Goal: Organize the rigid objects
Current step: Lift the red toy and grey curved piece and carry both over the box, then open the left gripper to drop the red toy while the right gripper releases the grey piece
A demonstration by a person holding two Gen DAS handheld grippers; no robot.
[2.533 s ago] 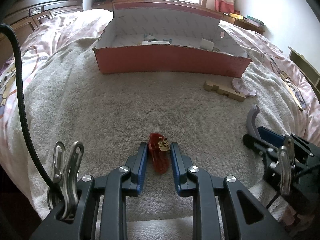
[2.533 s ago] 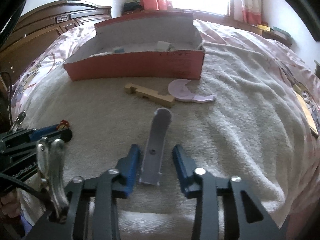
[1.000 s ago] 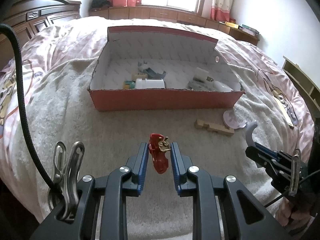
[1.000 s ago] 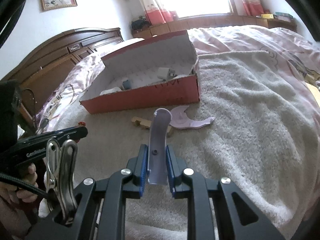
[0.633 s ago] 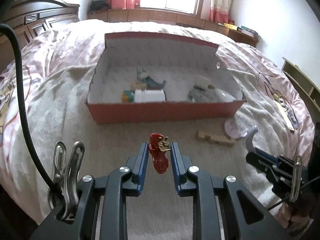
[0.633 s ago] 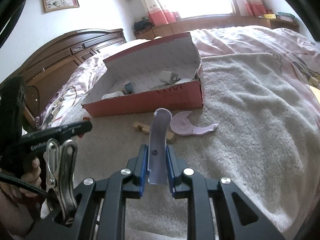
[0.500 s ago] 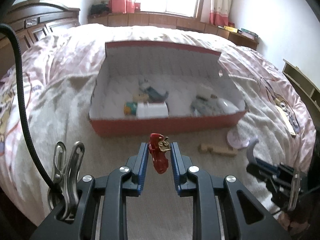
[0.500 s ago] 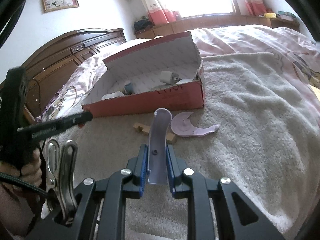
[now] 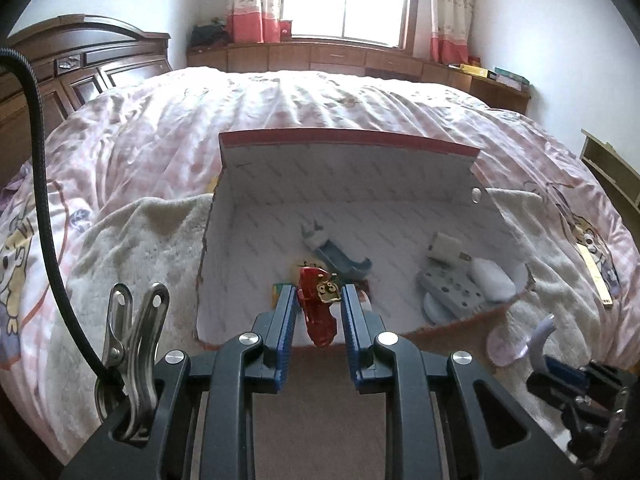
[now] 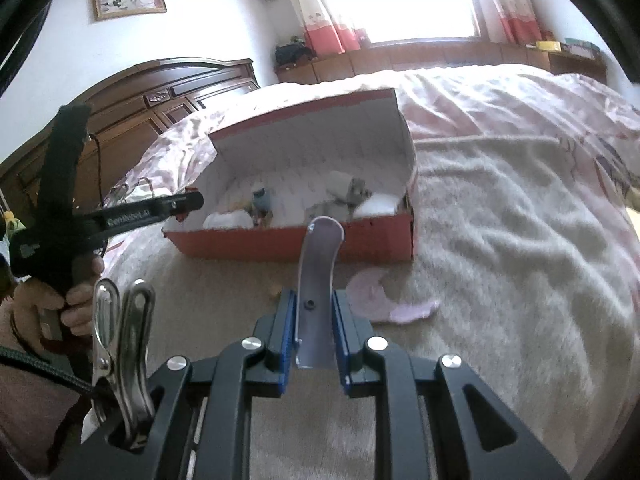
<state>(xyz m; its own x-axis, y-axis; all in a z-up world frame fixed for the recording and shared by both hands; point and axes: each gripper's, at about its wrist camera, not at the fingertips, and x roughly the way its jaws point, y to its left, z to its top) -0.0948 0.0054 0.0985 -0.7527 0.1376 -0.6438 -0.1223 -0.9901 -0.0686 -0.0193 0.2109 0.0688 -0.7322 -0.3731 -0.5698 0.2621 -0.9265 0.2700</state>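
- Holding, left tool [image 9: 318, 314]: a small red toy [image 9: 316, 310] with a gold tag, pinched between the blue pads and poised over the near wall of the box [image 9: 224, 240], which sits on the bed.
- Handling, red toy: I judge it light, hard plastic and somewhat glossy. The pads catch it across its narrow body, which looks the sensible place. The gold tag seems the weak part, so I would keep pressure off it.
- Holding, right tool [image 10: 314, 334]: a pale curved strip [image 10: 318, 280], clamped at its lower end with the pads pressed onto its flat sides. Its rounded tip stands up toward the box front.
- Handling, curved strip: stiff and thin by the look of it, and light. Gripped low as it is, the long free end could lever in the pads if it bumps the cardboard wall.
- Box: red outside, white inside, lid flap standing up at the back. It already holds a grey block with holes [image 9: 452, 290], a blue-grey piece [image 9: 340, 260] and a white lump [image 9: 490, 278].
- Left on the towel [image 10: 500, 260]: a pink crescent-shaped piece [image 10: 384, 296] just in front of the box, flat and thin. I expect it to be awkward to lift off the pile; an edge grip looks best.
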